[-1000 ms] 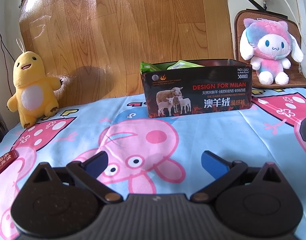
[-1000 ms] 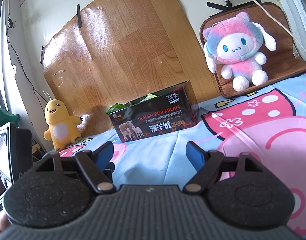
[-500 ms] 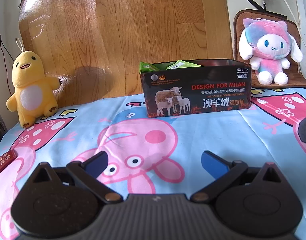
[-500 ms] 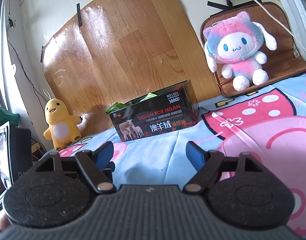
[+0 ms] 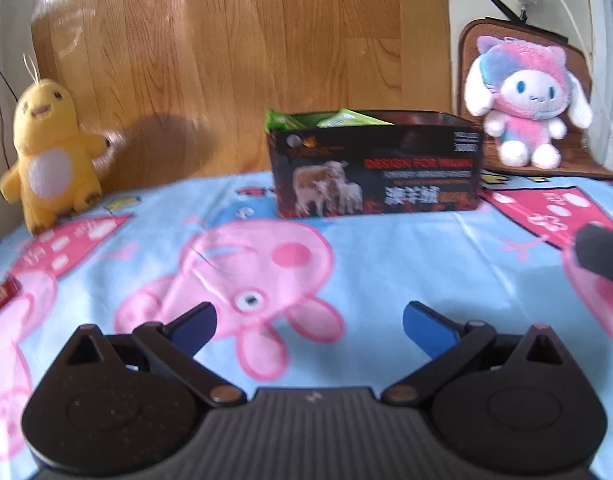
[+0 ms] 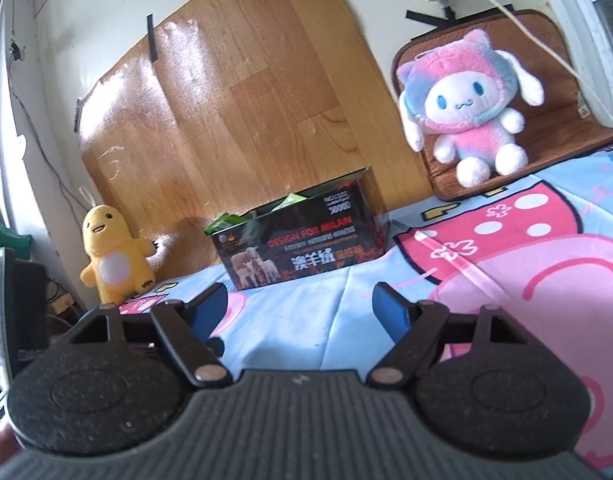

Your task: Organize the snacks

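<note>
Glossy black cardboard box (image 5: pixel 376 168), printed with sheep and red lettering, stands on the cartoon-pig bedsheet (image 5: pixel 406 264) against a wood-grain panel (image 5: pixel 242 52); crinkly green snack packets (image 5: pixel 342 119) poke above its rim. Left gripper (image 5: pixel 308 330) and right gripper (image 6: pixel 300 312) both hang over the sheet, blue-padded jaws spread wide and empty. One flat red snack packet (image 5: pixel 0 294) lies at the sheet's left edge.

Both my wrist cameras sit low over the bed (image 5: pixel 406 248), looking forward between my jaws toward the wall. They share the black box (image 5: pixel 376 168) (image 6: pixel 302 240); my right view looks from further right, tilted.
</note>
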`<move>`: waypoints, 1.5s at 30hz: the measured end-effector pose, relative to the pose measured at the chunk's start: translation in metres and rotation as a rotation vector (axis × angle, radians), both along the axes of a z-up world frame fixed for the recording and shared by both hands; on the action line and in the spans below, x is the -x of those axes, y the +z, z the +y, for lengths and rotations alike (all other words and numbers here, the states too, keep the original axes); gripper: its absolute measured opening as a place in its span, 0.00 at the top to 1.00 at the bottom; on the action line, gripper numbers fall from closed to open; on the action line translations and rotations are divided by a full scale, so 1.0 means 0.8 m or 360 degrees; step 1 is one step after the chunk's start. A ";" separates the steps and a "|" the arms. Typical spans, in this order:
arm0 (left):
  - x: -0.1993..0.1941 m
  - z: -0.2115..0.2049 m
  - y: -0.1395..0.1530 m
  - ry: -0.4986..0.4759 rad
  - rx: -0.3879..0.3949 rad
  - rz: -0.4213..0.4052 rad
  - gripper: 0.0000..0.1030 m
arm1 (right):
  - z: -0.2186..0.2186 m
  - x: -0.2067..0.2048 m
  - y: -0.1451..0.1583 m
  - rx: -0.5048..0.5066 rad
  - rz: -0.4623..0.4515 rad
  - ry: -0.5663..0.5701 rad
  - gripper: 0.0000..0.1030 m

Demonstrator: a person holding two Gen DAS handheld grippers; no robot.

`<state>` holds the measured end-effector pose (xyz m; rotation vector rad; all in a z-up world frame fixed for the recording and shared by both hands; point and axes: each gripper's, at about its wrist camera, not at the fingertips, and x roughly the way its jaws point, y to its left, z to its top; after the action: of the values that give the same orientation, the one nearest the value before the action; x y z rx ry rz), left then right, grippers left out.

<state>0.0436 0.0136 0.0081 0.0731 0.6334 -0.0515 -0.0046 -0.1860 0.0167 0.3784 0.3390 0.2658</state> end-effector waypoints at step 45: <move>0.063 -0.042 0.025 -0.0065 -0.0025 0.0079 0.00 | -0.017 0.038 0.025 -0.0021 0.0114 -0.0098 0.19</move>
<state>-0.0072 -0.0201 0.0283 0.1005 0.6817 -0.0882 -0.0348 -0.1999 0.0368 0.4115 0.3953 0.1943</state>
